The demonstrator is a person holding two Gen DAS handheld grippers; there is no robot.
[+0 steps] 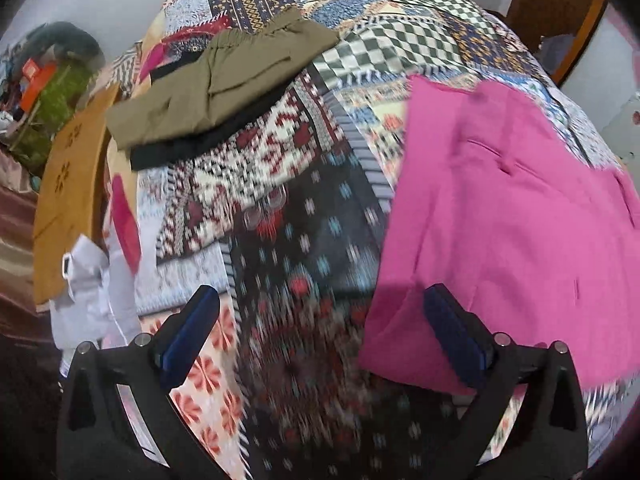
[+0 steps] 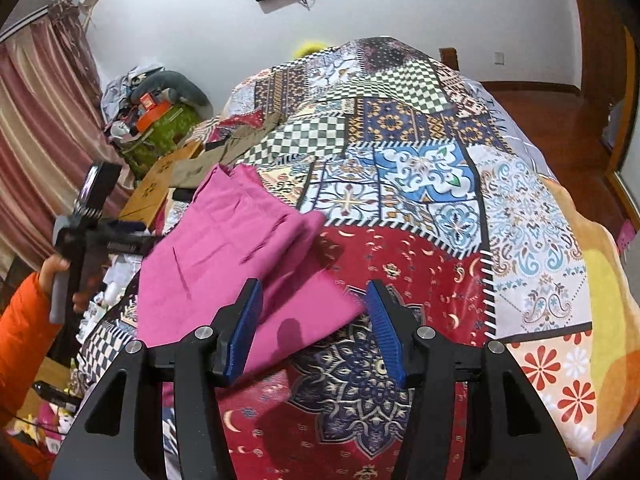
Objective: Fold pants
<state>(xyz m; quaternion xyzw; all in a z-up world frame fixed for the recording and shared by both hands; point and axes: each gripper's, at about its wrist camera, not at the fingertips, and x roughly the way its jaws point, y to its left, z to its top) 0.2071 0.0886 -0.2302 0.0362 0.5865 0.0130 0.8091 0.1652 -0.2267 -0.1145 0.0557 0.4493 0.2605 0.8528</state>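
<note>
Folded pink pants (image 1: 508, 216) lie flat on the patchwork bedspread (image 1: 288, 208), to the right in the left wrist view and left of centre in the right wrist view (image 2: 224, 264). My left gripper (image 1: 320, 312) is open and empty above the bedspread, its right finger next to the pants' near left corner. My right gripper (image 2: 316, 300) is open and empty, hovering over the pants' near right corner. A folded olive pair (image 1: 224, 80) sits on a black garment (image 1: 192, 148) at the far left of the bed.
A brown cardboard box (image 1: 68, 192) and a cluttered pile (image 2: 160, 120) stand left of the bed. A white garment (image 1: 92, 292) hangs at the bed's left edge. The left hand-held gripper body (image 2: 88, 216) shows at left. Wooden floor (image 2: 540, 112) lies to the right.
</note>
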